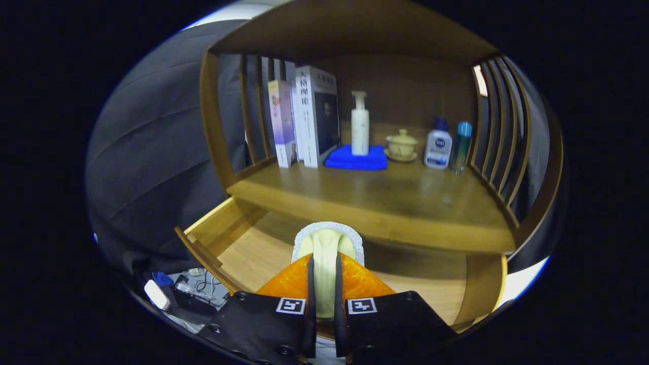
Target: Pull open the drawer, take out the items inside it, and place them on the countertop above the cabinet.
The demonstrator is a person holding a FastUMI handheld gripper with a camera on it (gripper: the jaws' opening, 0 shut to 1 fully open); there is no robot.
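Note:
My gripper is shut on a pale cream sponge-like pad with a rough white rim, both fingers pressing its sides. The pad stands upright between the fingers and sticks out ahead of them. It hangs over the open wooden drawer, whose bare bottom shows to either side of the fingers. Just beyond and above the pad runs the front edge of the cabinet's countertop. The part of the drawer under the fingers is hidden.
At the back of the countertop stand books, a white pump bottle on a folded blue cloth, a lidded cup on a saucer, a white bottle and a blue-capped bottle. Slatted sides enclose it. Cables lie on the floor.

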